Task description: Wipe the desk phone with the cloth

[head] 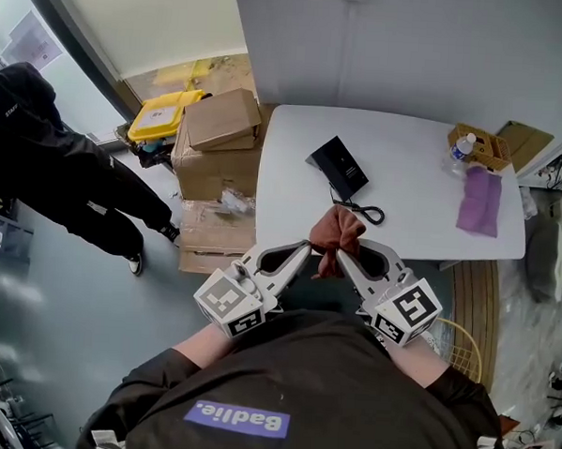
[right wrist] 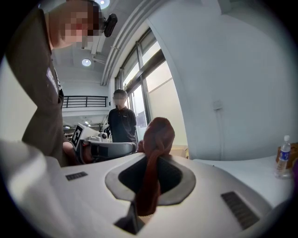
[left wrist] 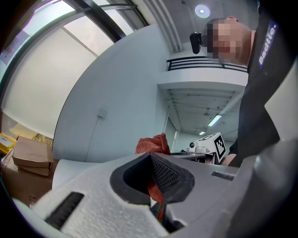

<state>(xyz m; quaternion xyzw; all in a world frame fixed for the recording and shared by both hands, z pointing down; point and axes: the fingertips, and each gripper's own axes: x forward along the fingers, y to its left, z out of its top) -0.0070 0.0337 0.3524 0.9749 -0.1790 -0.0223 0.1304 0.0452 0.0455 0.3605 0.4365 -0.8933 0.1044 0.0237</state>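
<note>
**Both grippers pinch the red cloth at the near edge of the table**

In the head view the rust-red cloth (head: pixel 338 233) is bunched up between the two grippers, over the near edge of the white table (head: pixel 407 237). The left gripper (head: pixel 309 248) comes in from 7 o'clock of the cloth and the right gripper (head: pixel 338 256) from 5 o'clock, with their tips close together beneath it.

The left gripper view shows that gripper's jaws closed down on a fold of the cloth, the rest bulging up past the tips. The right gripper view shows the same: its jaws are clamped on a twisted strip, with a knot of fabric standing above them.

The black desk phone (head: pixel 338 166) lies flat on the table at 12 o'clock of the cloth, apart from it. Its curled cord (head: pixel 368 213) loops at 1 o'clock, just beside the cloth.

At 2 o'clock, near the table's far right corner, lies a purple rag (head: pixel 479 201). Beyond it stand a water bottle (head: pixel 462 149) and a cardboard tray (head: pixel 488 146).

Off the table at 10 o'clock are stacked cardboard boxes (head: pixel 218 140) and a yellow lid (head: pixel 161 115). A person in black (head: pixel 54 165) stands on the floor at 9 o'clock.
</note>
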